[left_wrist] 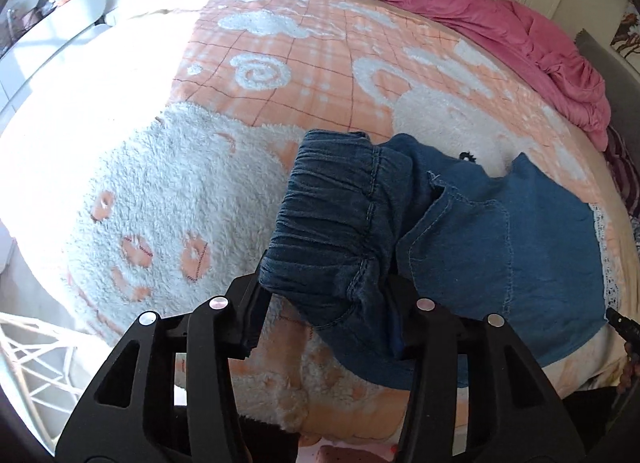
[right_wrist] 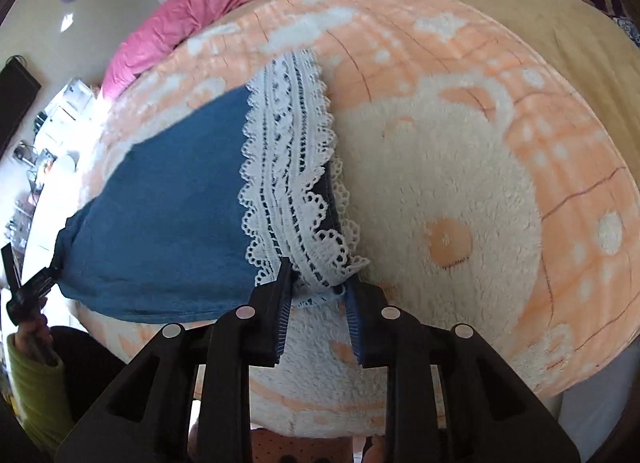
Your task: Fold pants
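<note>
The pants (left_wrist: 460, 231) lie on the fleecy bed (left_wrist: 160, 199), just this side of its pink duvet (left_wrist: 500, 11). Soft, light denim, they should drape and sag, not slide. The left gripper (left_wrist: 324, 303) is clamped on the bunched elastic waistband (left_wrist: 328, 215); the right gripper (right_wrist: 316, 291) pinches the lace hem (right_wrist: 288, 167), a delicate edge that looks better held on the denim beside it.
</note>
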The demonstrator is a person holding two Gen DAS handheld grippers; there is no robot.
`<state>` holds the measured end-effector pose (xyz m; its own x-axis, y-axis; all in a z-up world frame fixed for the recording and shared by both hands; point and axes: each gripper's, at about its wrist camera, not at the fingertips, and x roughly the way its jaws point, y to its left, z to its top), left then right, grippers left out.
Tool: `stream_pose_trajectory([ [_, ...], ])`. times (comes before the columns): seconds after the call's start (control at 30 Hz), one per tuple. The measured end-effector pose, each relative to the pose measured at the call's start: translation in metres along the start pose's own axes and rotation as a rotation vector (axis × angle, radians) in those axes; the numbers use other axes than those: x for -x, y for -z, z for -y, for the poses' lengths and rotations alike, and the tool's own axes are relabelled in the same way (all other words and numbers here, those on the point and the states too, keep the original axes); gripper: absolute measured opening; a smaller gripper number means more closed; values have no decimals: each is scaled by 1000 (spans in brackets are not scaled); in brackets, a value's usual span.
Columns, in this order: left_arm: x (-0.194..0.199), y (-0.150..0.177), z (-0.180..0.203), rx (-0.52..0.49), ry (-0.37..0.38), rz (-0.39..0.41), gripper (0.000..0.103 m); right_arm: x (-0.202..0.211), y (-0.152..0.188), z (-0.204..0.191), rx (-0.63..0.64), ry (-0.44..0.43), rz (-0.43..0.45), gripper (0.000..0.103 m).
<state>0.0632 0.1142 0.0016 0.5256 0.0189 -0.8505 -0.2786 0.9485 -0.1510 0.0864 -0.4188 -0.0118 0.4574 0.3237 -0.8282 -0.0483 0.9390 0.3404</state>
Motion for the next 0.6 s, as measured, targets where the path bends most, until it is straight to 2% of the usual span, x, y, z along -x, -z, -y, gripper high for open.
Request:
stream_pose_trajectory([
  [0.1,4,0,-3,14,15,20,45,1,1,6,-22,-19,2,29],
  [0.17,16,1,-6,40,45,40,49,7,3,9,-33,-23,21,37],
  [0.23,29,3,-9,54,60,63,52,17,3,10,-39,-3,56,54],
  [0.33,53,8,-10,46,53,124,54,35,0,8,-36,50,140,57],
  [0.4,71,10,-8,34,60,172,61,44,-1,6,-20,62,192,57],
  [0.53,90,11,17,-33,78,219,66,57,-1,-24,121,80,291,57],
  [0.57,93,11,28,-59,98,224,67,59,0,-34,161,77,304,58],
  [0.6,92,9,42,-88,119,226,68,59,-1,-43,194,76,310,64],
])
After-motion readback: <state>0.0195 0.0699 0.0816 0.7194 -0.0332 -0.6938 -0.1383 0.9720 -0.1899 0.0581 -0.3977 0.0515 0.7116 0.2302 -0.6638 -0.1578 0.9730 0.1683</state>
